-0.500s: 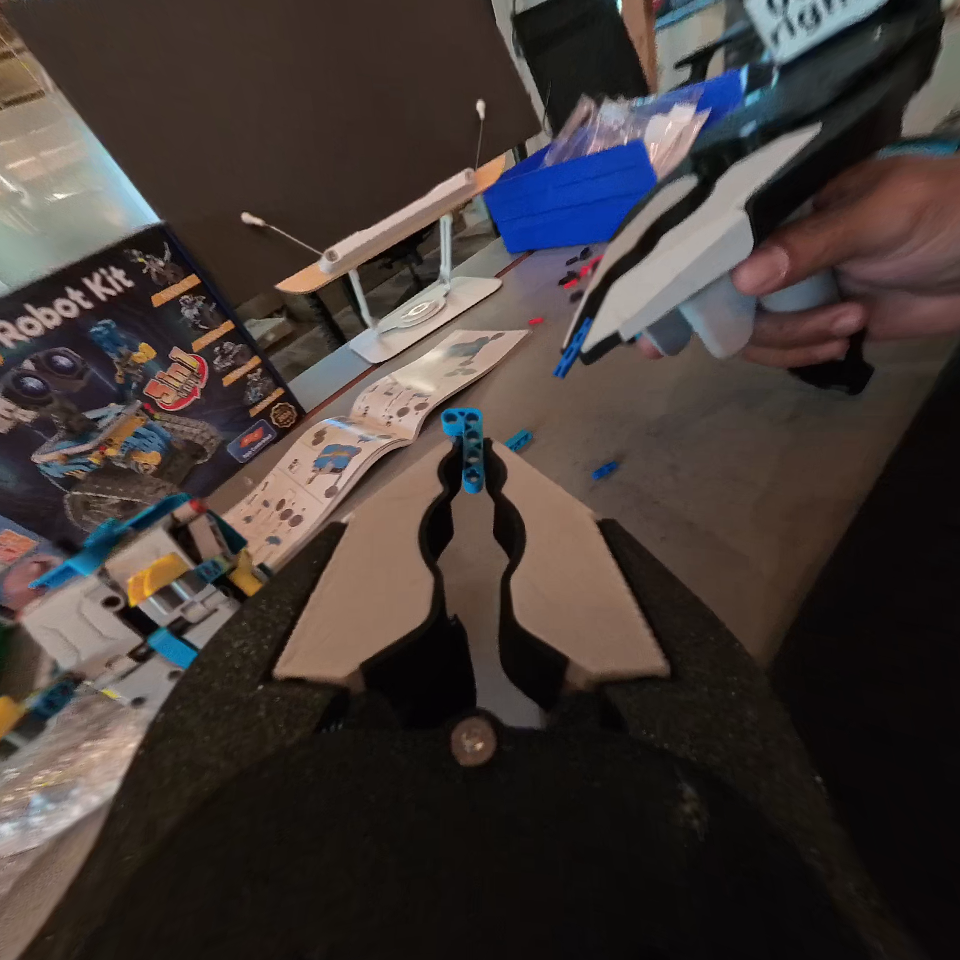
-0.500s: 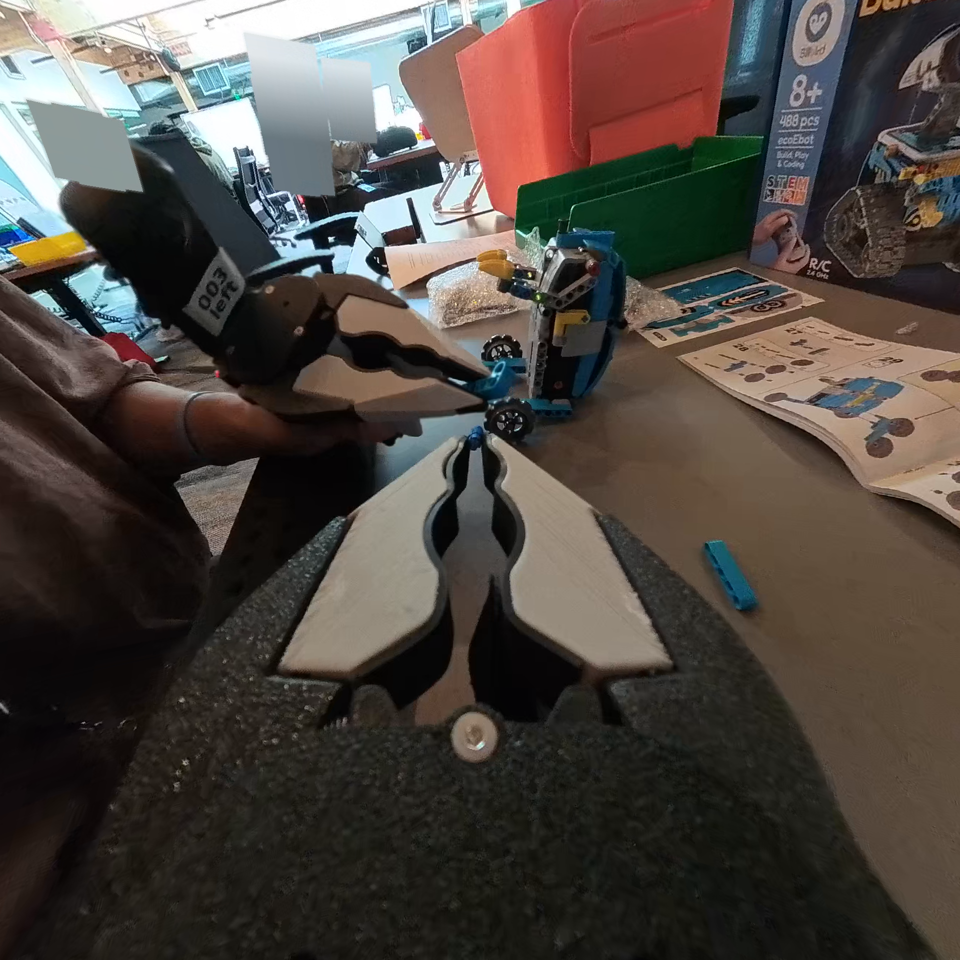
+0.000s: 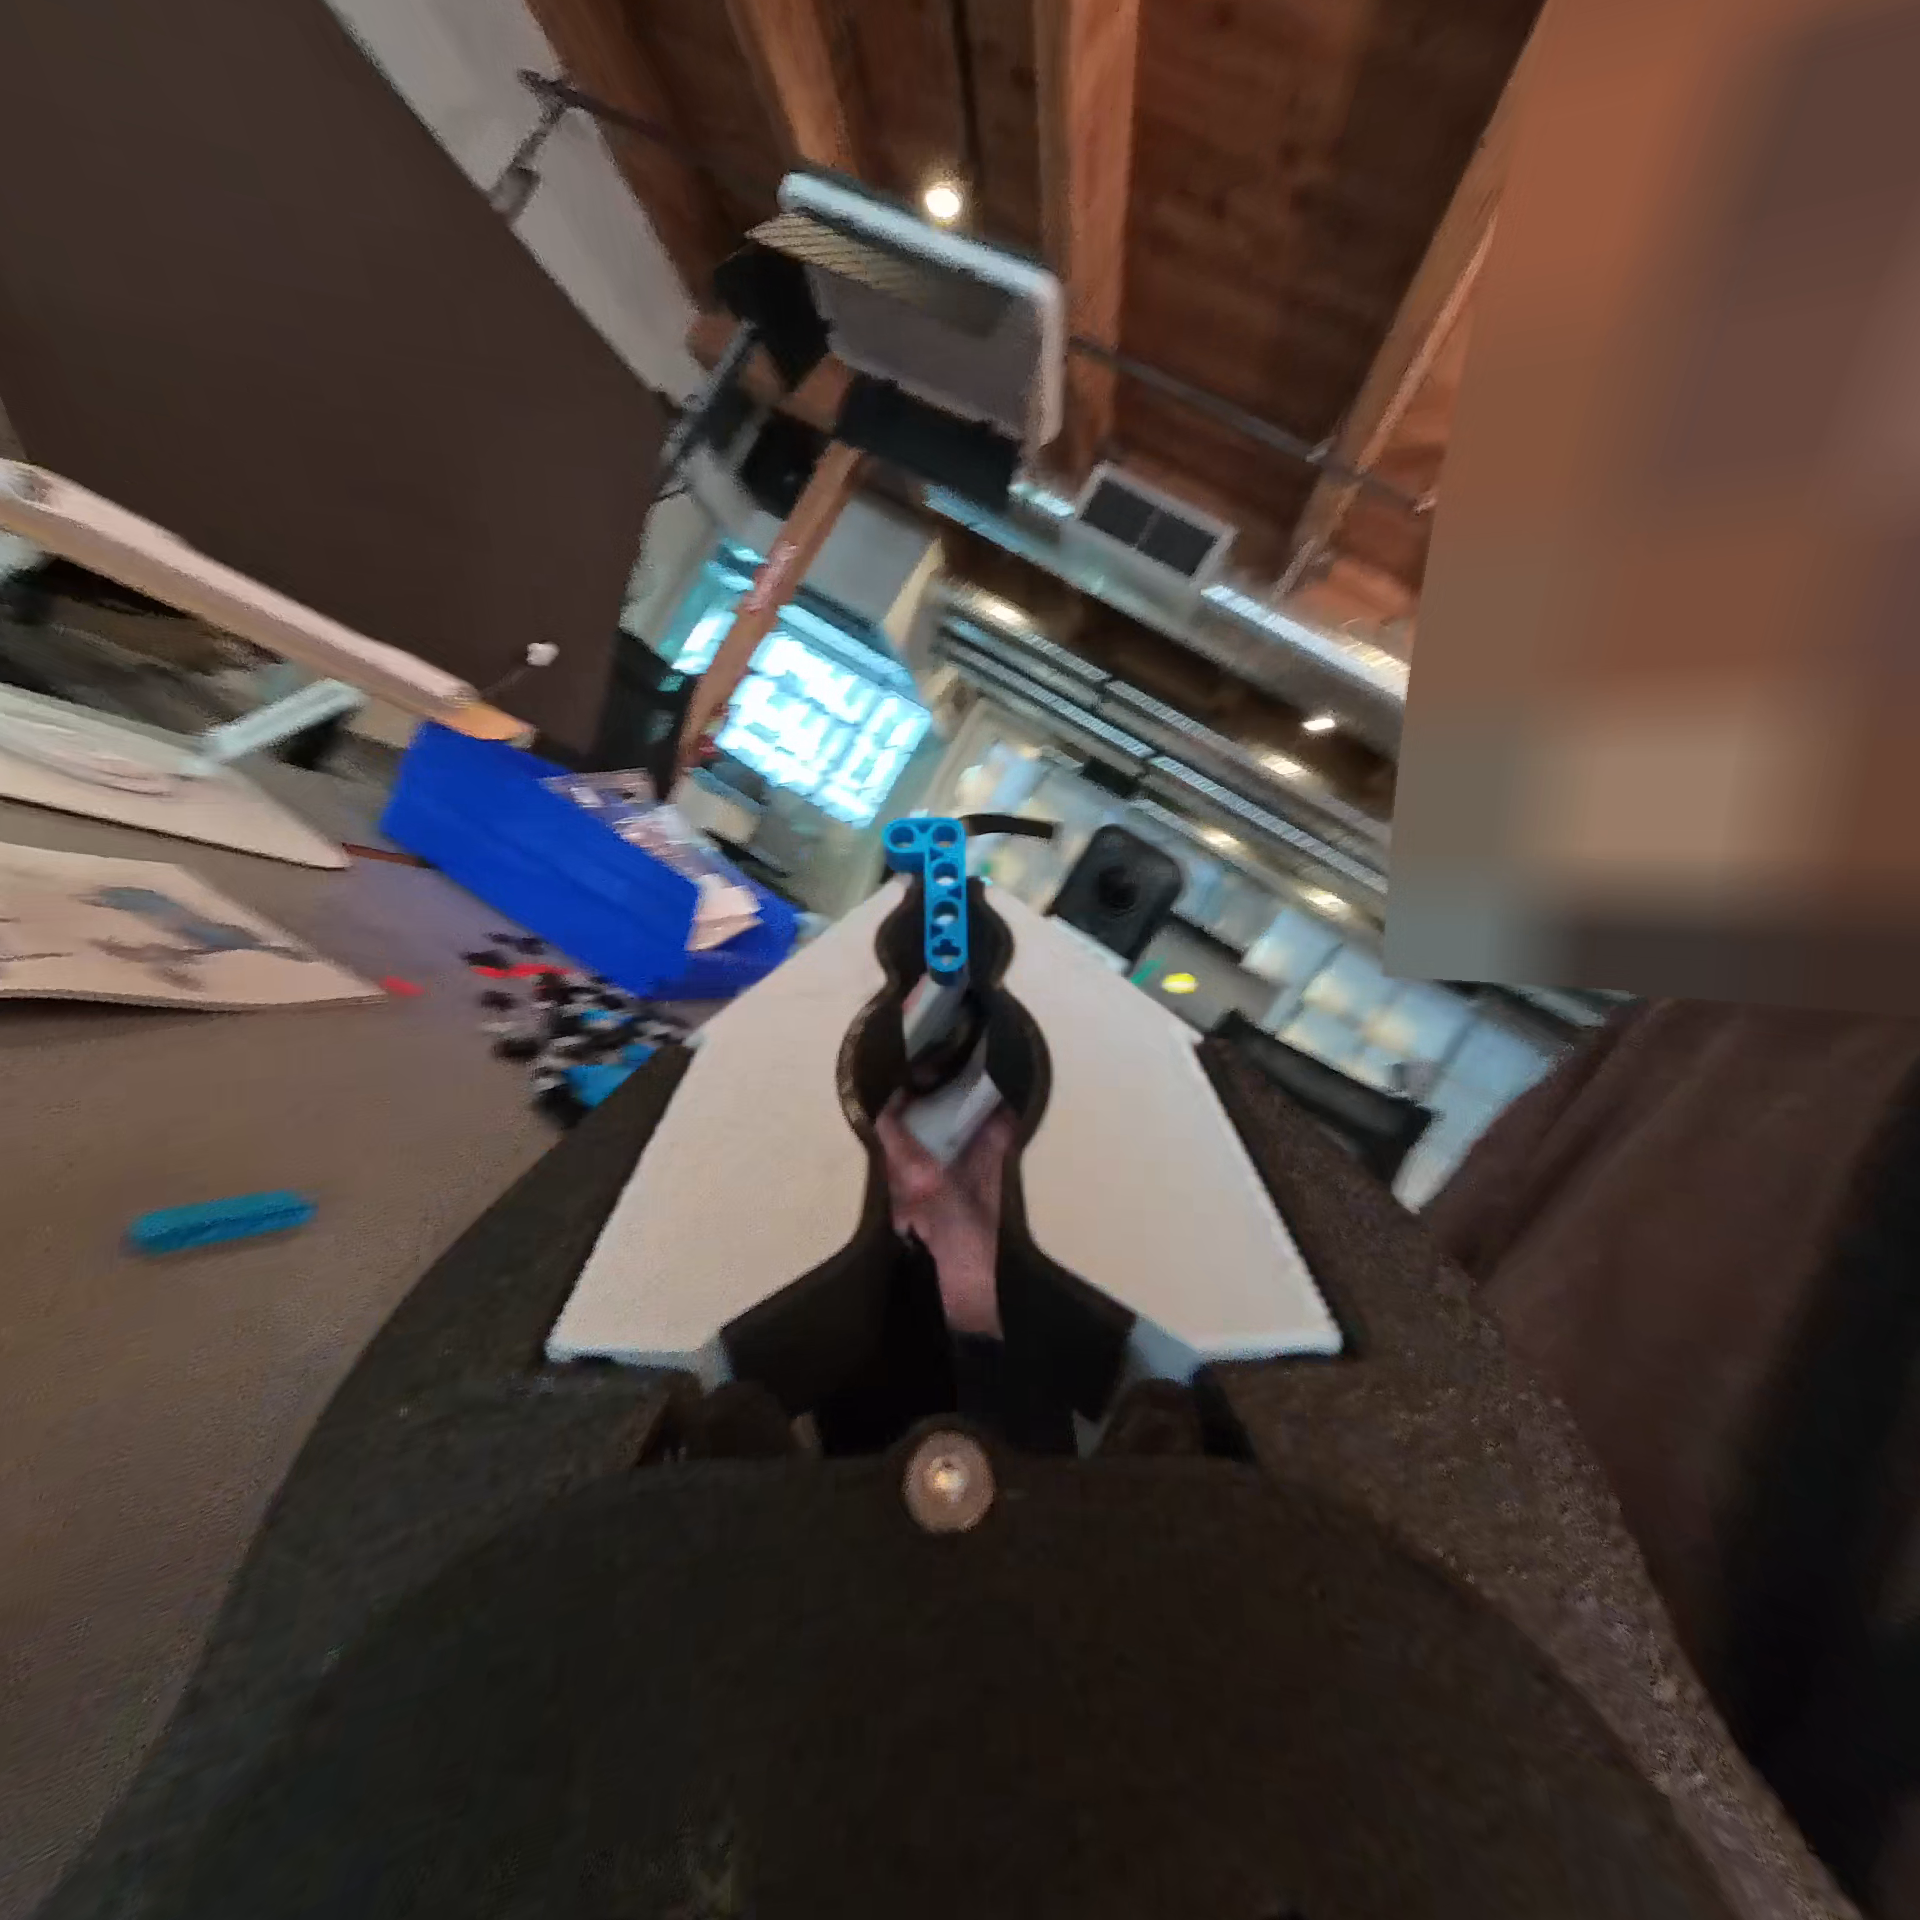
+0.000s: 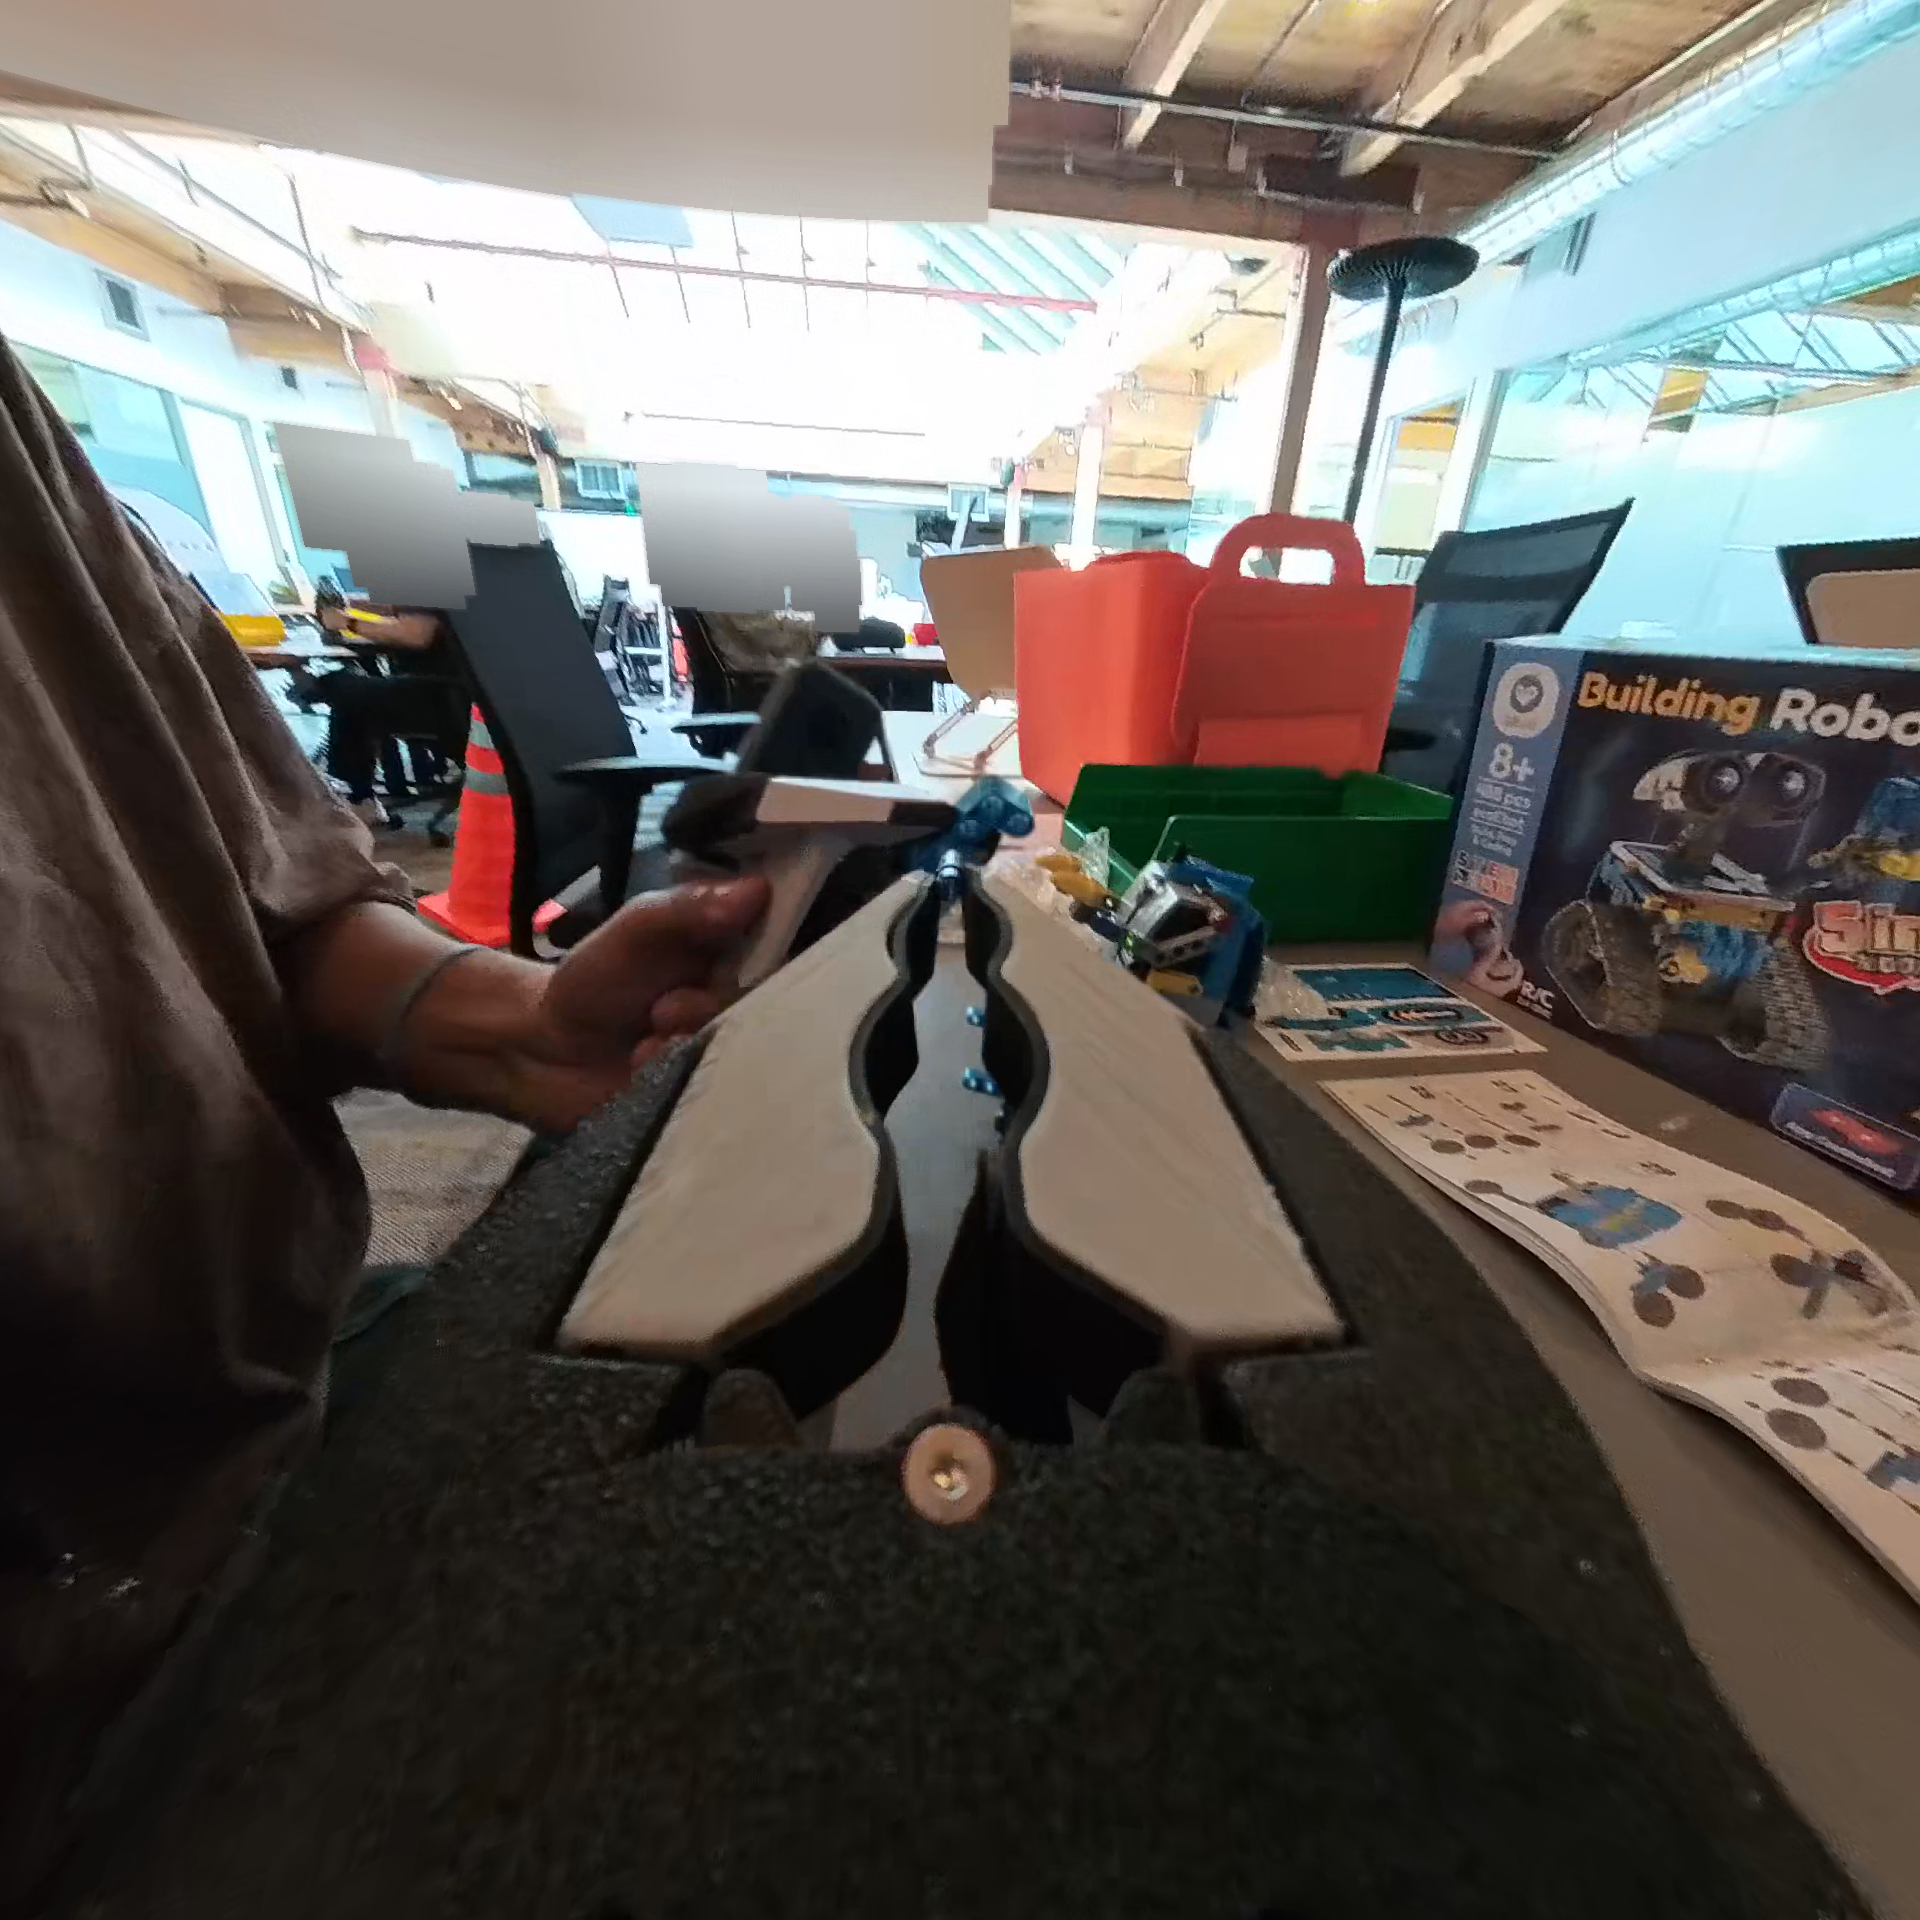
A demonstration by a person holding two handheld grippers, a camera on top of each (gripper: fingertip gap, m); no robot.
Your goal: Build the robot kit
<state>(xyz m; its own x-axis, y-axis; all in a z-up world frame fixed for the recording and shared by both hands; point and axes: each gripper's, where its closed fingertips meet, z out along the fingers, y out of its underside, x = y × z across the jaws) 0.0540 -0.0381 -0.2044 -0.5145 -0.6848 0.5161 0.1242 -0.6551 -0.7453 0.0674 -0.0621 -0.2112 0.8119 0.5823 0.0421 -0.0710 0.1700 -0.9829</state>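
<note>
Left gripper (image 3: pixel 940 935) tipped way up since earlier frame, now facing ceiling instead of table. Blue L-shaped beam (image 3: pixel 938 894) pinched at fingertips, raised off table (image 3: pixel 208 1455). Right gripper (image 4: pixel 948 888) fingers nearly closed on small blue pin (image 4: pixel 948 864), tip right at beam, looks lined up for joining. Half-built robot (image 4: pixel 1184 925), green bin (image 4: pixel 1257 842), kit box (image 4: pixel 1704 883), booklet (image 4: pixel 1662 1278) beyond.

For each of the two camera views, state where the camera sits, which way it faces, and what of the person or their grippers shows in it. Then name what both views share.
Left wrist view: sits behind the left gripper, tilted up toward ceiling beams and a blue bin; its fingers pinch a blue L-shaped beam.
Right wrist view: sits behind the right gripper, facing level across the table at a toy robot and green bin; a hand and sleeve show.
Shared: the left gripper and its beam, the instruction booklet.
</note>
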